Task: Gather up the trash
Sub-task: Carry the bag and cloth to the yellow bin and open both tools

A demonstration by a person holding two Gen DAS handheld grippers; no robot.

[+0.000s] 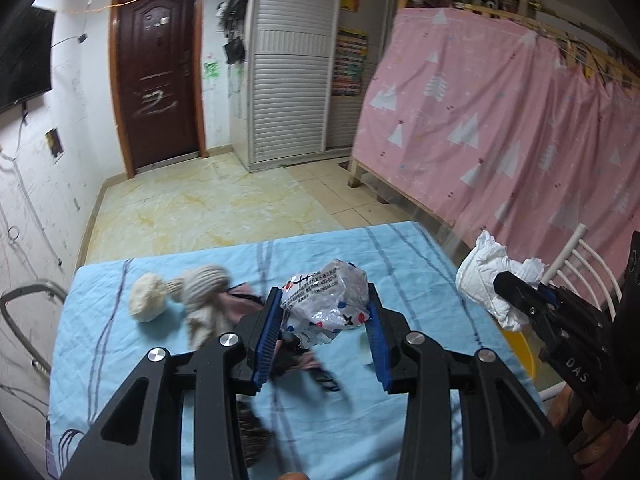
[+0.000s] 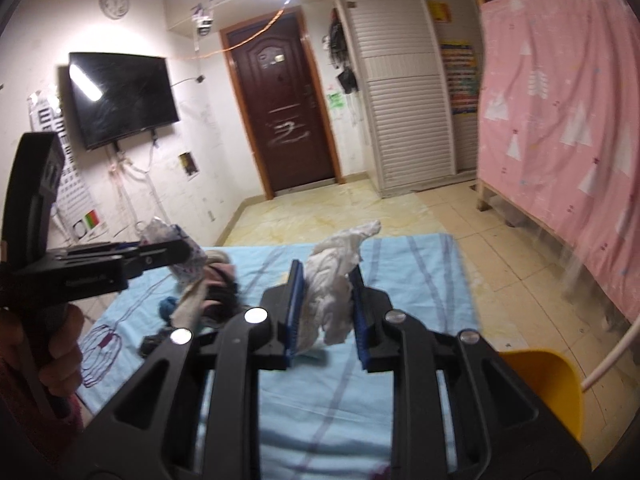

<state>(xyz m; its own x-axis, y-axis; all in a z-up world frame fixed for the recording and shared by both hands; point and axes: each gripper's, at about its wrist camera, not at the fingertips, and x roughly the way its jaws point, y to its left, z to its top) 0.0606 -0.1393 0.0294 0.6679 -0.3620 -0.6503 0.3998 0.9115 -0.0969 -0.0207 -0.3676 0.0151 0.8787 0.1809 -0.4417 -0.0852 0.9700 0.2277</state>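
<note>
A: While both are raised over the blue sheet (image 1: 168,360), what is clamped?
B: Crumpled plastic wrapper (image 1: 328,300) is pinched inside left gripper (image 1: 324,312); white tissue wad (image 2: 330,280) is squeezed inside right gripper (image 2: 326,304).

Brown door (image 1: 158,76), pink curtain (image 1: 500,120), tiled floor (image 1: 208,216)

Light blue sheet (image 1: 400,248) with dark purple stripes; pink curtain (image 1: 500,128) patterned with white trees; dark brown door (image 1: 160,80); white crumpled tissue (image 2: 332,280); clear wrapper (image 1: 332,300) printed red and blue; yellow bin (image 2: 548,384).
</note>
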